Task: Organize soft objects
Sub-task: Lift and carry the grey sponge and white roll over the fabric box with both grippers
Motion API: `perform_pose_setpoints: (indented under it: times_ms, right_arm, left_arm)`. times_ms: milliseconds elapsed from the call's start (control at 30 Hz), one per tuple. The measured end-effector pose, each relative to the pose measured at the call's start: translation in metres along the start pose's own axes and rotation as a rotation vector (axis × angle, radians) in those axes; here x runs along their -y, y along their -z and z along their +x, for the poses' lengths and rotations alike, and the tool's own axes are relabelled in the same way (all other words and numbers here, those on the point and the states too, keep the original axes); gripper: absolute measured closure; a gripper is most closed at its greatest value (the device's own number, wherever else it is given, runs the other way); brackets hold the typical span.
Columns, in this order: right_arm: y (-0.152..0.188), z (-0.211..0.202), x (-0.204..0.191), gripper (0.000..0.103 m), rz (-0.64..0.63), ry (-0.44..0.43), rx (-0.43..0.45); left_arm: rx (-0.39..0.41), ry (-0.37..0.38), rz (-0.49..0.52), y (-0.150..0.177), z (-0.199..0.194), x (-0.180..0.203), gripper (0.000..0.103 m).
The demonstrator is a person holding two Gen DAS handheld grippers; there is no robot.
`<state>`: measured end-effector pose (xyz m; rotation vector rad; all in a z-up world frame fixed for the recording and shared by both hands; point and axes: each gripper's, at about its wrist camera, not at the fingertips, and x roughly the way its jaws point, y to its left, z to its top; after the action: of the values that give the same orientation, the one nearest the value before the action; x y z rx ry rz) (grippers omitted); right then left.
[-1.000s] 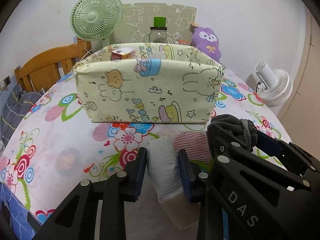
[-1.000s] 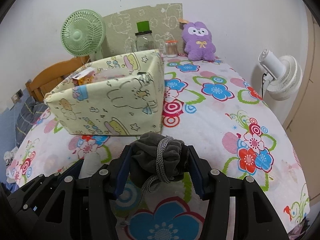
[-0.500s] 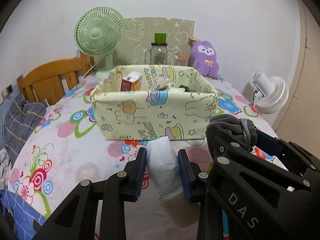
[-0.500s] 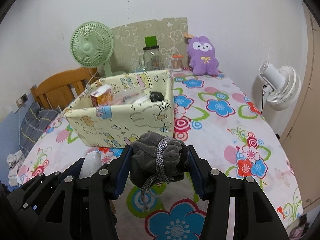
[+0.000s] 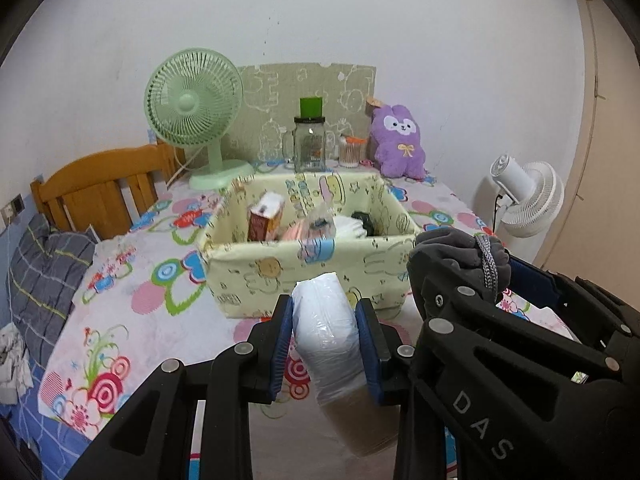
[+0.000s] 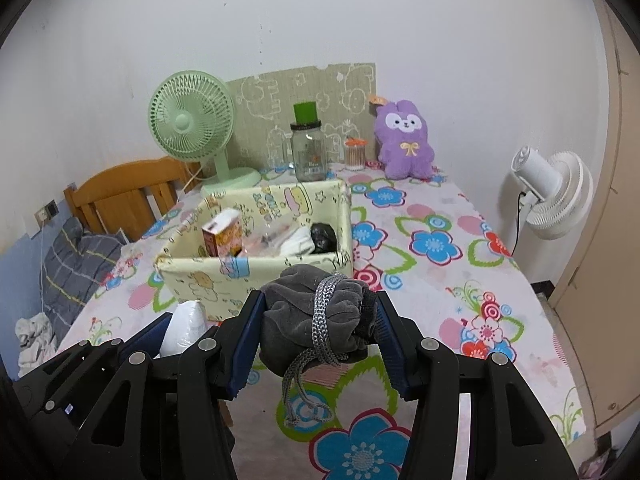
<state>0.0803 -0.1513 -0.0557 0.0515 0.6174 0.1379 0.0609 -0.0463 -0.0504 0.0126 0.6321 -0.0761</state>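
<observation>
My left gripper (image 5: 325, 312) is shut on a white soft pack wrapped in plastic (image 5: 329, 332), held above the flowered table. Close on its right, my right gripper (image 6: 320, 312) is shut on a grey drawstring pouch (image 6: 316, 312) whose knitted cord hangs down. The same pouch (image 5: 460, 248) shows at the right of the left wrist view. Ahead stands a pale yellow cartoon-print fabric box (image 5: 280, 272) with an open top. Inside it I see a small carton (image 5: 264, 220), a clear bag, white cloth and a dark item. Both grippers hang just short of the box's near wall.
A green desk fan (image 5: 196, 120), a glass jar with a green lid (image 5: 310, 144), a cotton-swab holder and a purple plush (image 5: 398, 140) line the far edge by the wall. A white fan (image 5: 524, 200) stands off the right side. A wooden chair (image 5: 100, 188) is at the left.
Both grippers have risen together with their loads. The box now sits lower in view and its inside, hidden a second ago, is visible.
</observation>
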Motion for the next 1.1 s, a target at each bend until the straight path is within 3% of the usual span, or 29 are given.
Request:
perform_pose_setpoints:
  times_ms: [567,1100]
  right_arm:
    - [-0.034,-0.018,-0.015,0.046,-0.017,-0.013,0.057]
    - [-0.058,0.001,-0.023,0.046,-0.035,-0.027,0.069]
  left_arm:
    - [0.062,0.000,0.016,-0.033,-0.020,-0.007,0.071]
    - [0.072,-0.008,0.020,-0.053,-0.004,-0.017,0.071]
